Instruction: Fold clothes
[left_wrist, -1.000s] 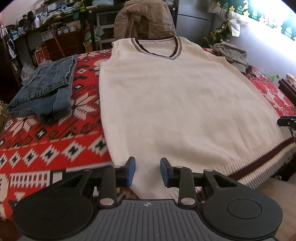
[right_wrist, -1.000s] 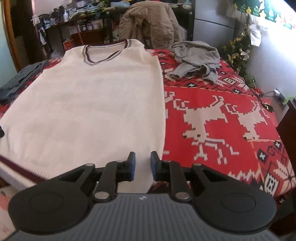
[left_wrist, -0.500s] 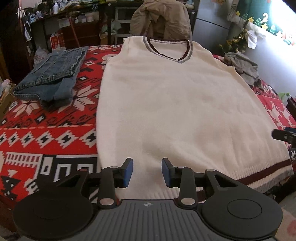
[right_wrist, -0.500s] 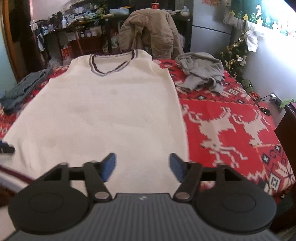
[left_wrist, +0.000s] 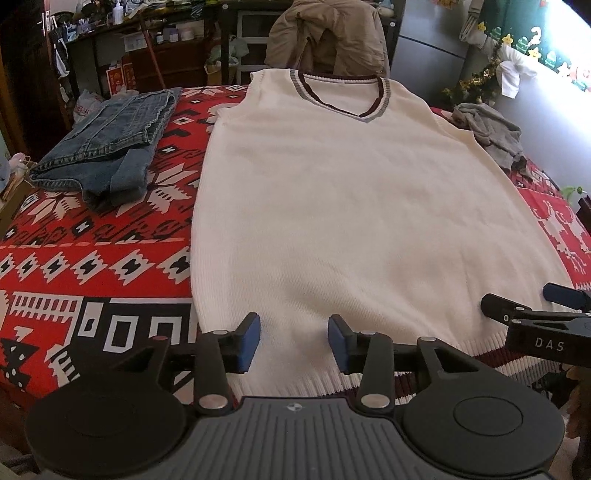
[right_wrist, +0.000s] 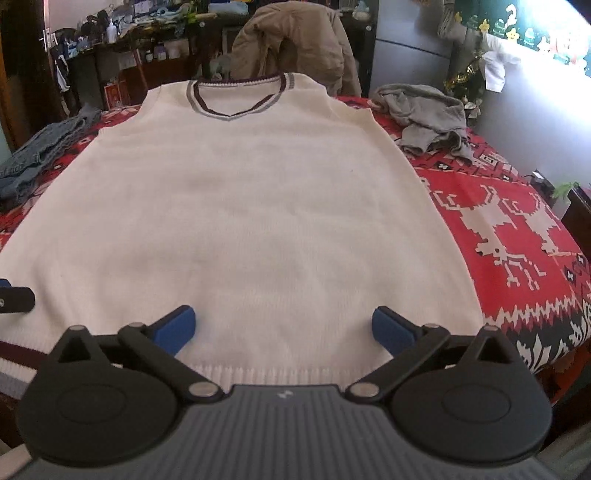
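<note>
Cream sleeveless V-neck sweater (left_wrist: 343, 206) lies flat and face up on the red patterned blanket (left_wrist: 92, 258), collar at the far end, striped ribbed hem at the near edge. Left tongs (left_wrist: 294, 341) over the hem near its left corner, jaws partly apart and opening, nothing pinched; right tongs (right_wrist: 283, 328) above the hem further right, jaws wide and opening, holding nothing. Folded jeans (left_wrist: 107, 147) left of the sweater, crumpled grey garment (right_wrist: 424, 118) at far right.
</note>
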